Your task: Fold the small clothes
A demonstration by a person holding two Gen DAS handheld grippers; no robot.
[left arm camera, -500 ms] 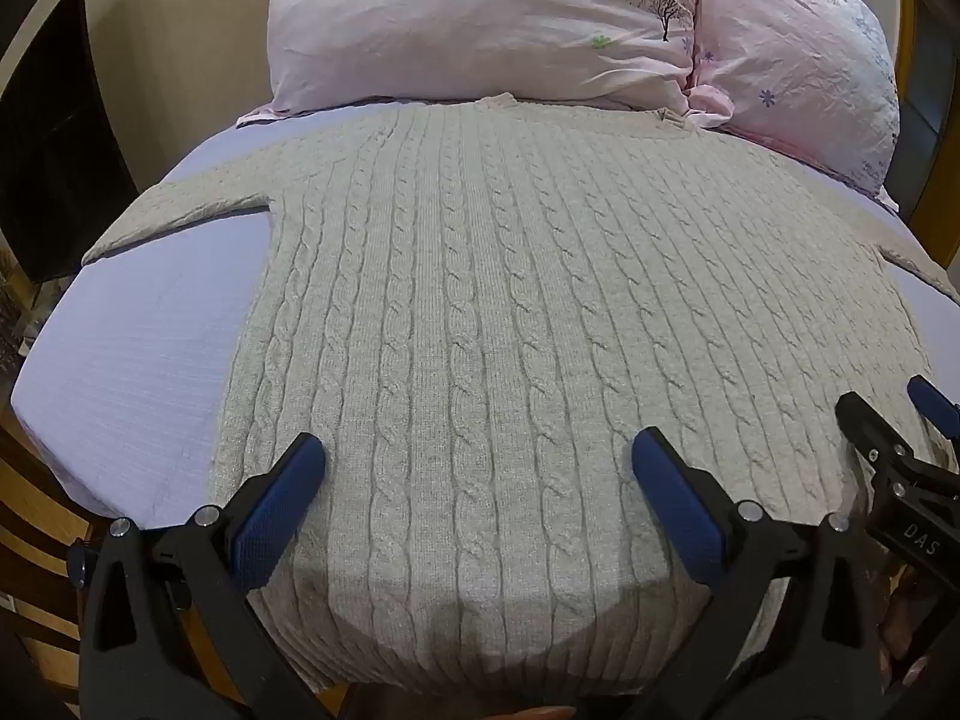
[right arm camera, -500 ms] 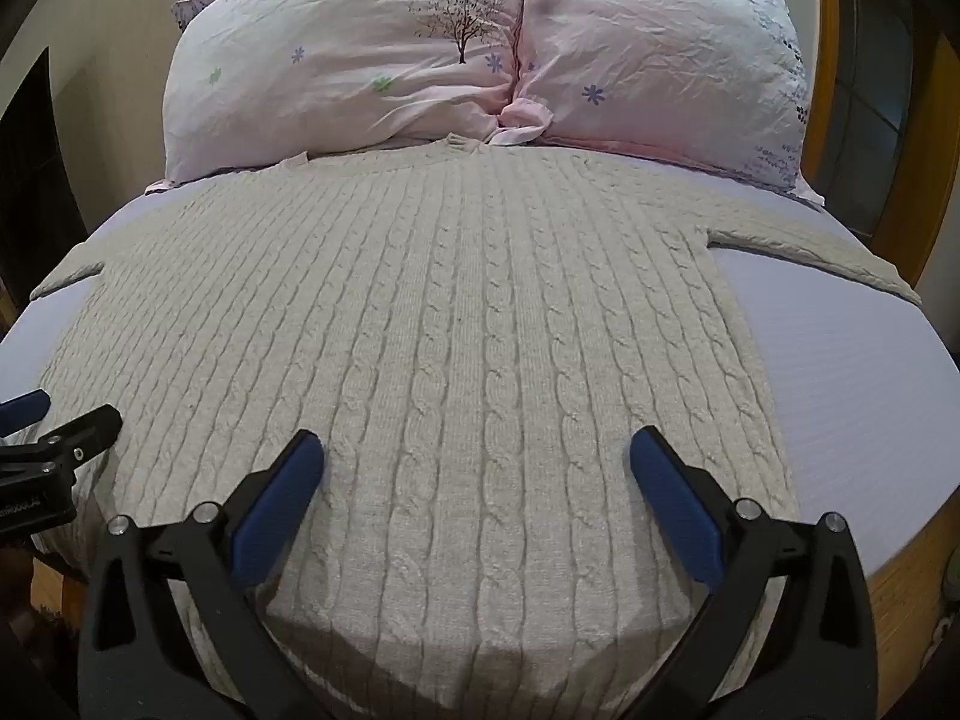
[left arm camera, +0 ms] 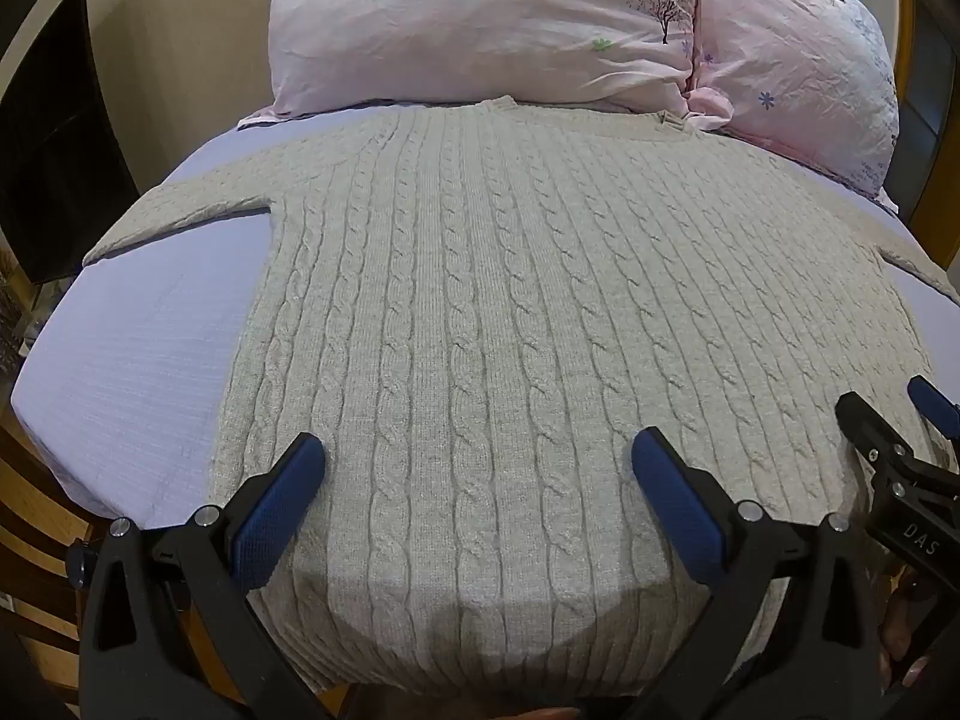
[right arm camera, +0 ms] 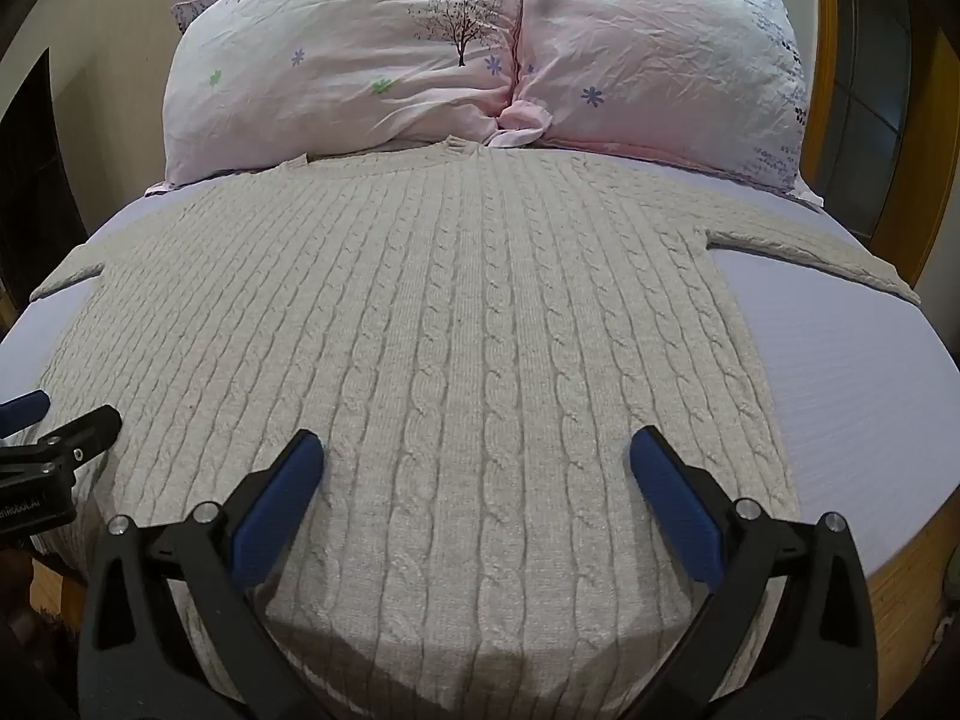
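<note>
A beige cable-knit sweater (left arm camera: 510,312) lies flat on the lavender bed (left arm camera: 138,348), collar towards the pillows, sleeves spread to both sides. It also fills the right wrist view (right arm camera: 468,324). My left gripper (left arm camera: 477,468) is open and empty, hovering over the sweater's hem on the left half. My right gripper (right arm camera: 477,462) is open and empty over the hem on the right half. The right gripper also shows at the right edge of the left wrist view (left arm camera: 900,420). The left gripper shows at the left edge of the right wrist view (right arm camera: 54,420).
Two pink flowered pillows (right arm camera: 360,66) (right arm camera: 660,60) stand at the head of the bed behind the collar. A wooden bed frame (right arm camera: 900,576) shows at the right, wooden slats (left arm camera: 30,528) at the left. A dark panel (left arm camera: 54,138) stands left of the bed.
Both grippers have shifted very slightly; the sweater has not moved.
</note>
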